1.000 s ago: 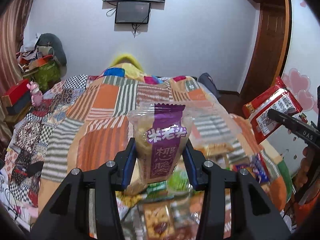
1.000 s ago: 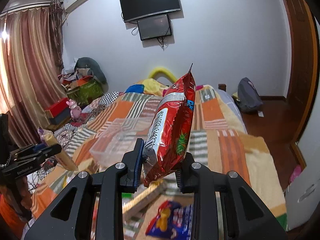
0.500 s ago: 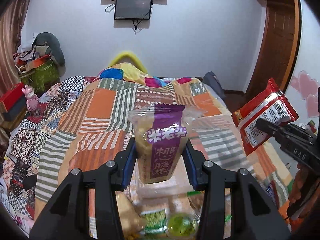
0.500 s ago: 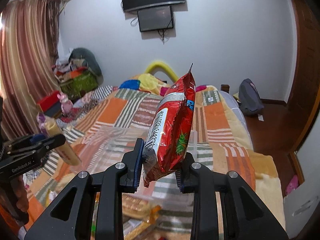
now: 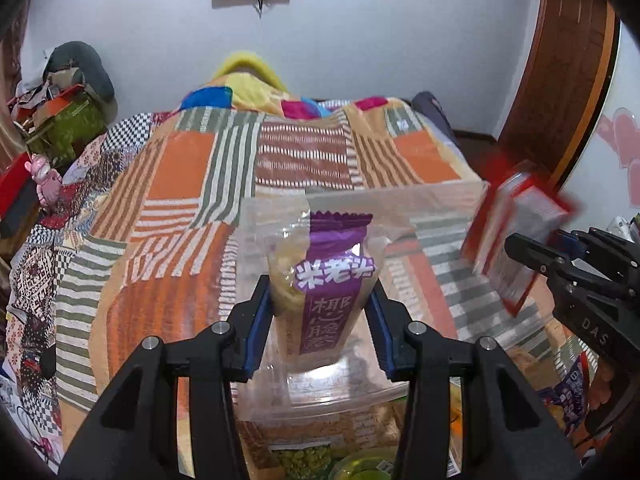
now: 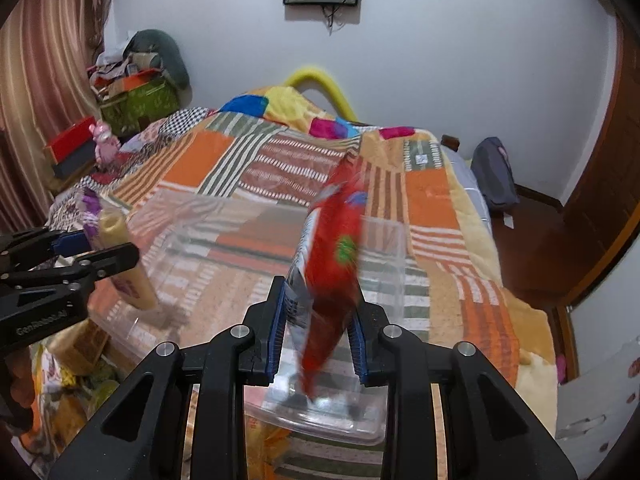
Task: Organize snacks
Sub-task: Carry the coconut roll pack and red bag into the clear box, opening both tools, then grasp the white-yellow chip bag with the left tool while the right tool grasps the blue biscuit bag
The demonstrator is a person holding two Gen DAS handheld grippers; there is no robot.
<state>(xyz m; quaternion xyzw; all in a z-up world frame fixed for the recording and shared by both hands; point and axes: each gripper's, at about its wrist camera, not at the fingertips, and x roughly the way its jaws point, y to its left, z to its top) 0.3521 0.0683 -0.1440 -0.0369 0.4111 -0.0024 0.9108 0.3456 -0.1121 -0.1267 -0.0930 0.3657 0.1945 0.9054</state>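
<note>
we hold the purple packet (image 5: 326, 300) upright in the left gripper (image 5: 320, 320), whose jaws are clamped on its lower half. it hangs above the clear bin (image 5: 256, 280), which rests on the striped bedspread (image 5: 176, 168). the red bag (image 6: 334, 272) sits between the jaws of the right gripper (image 6: 318, 322), over the near right part of the same bin. the red bag is blurred in both views, and the right jaws stand wider than the bag; we judge the grip loosened or loosening, but we cannot tell for certain whether the bag is held or falling.

hazards from here, as we judge them:

1. red bag lands on the rim. it is tilted and close to the near wall of the bin. a release at this angle could let it tip outward onto the loose snacks (image 5: 308, 456) that lie in front of the bin.
2. grippers collide. both tools work over one bin, and the right one is near the left packet in the left view. a lowering of both together could knock one packet from its jaws.
3. purple packet crushed. its wrapper is thin and the contents look brittle. too firm a clamp could break them.
4. bin shifts. it is light and stands on soft bedding; a gripper that presses on the wall could tilt or slide it.
</note>
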